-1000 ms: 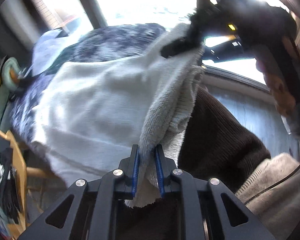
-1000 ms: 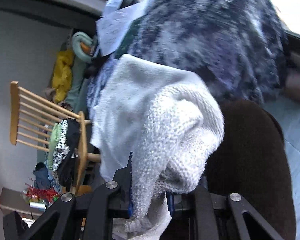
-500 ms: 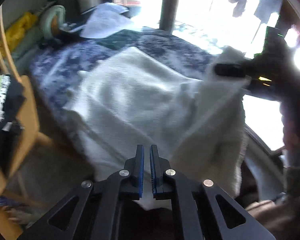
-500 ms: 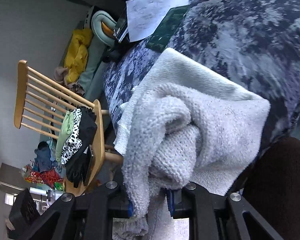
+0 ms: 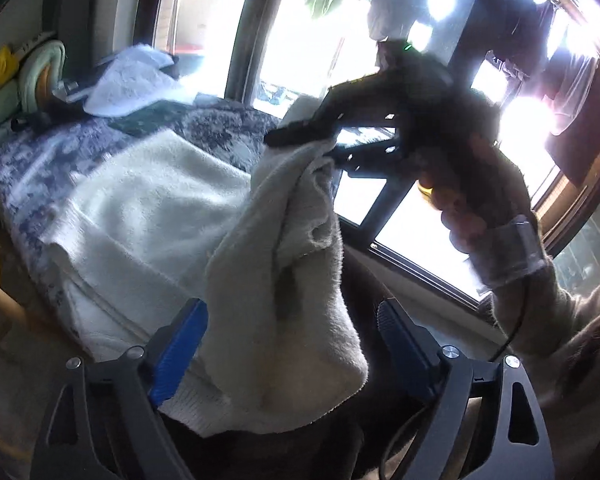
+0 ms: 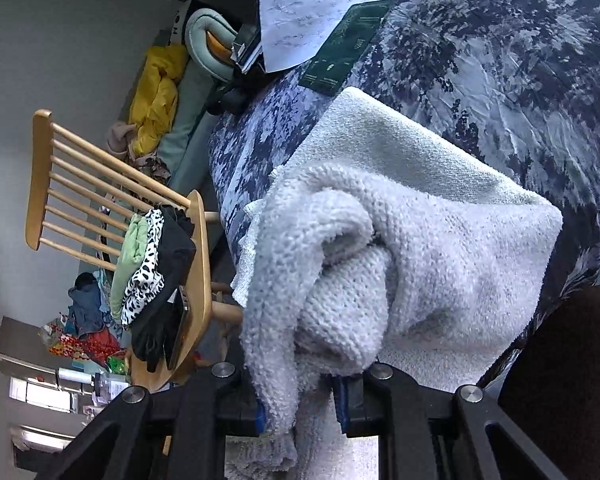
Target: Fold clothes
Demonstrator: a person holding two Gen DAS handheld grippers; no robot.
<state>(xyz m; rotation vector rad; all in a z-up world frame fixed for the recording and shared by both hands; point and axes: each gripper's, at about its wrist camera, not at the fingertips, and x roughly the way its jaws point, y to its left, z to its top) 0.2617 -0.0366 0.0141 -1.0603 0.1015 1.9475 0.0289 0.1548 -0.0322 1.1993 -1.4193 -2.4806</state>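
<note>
Leftmost in the right wrist view, a wooden chair stood with folded clothes stacked on its seat, well apart from the work. Next to it, the counter, covered in a blue-and-white mottled cloth, carried the white knit garment, which lay spread across the near part of the cloth with one end gathered up off the surface. Papers and a dark green booklet lay at the far end of the counter.

From the left wrist view, the left gripper had its jaws spread wide, the blue pads on either side of a hanging fold of the garment without closing on it. Further right and higher, the right gripper pinched a bunched corner of the garment and held it lifted above the counter, with the person's hand wrapped around its handle against the bright window. In its own view, the right gripper had its jaws clamped narrowly on a thick roll of the knit.
</note>
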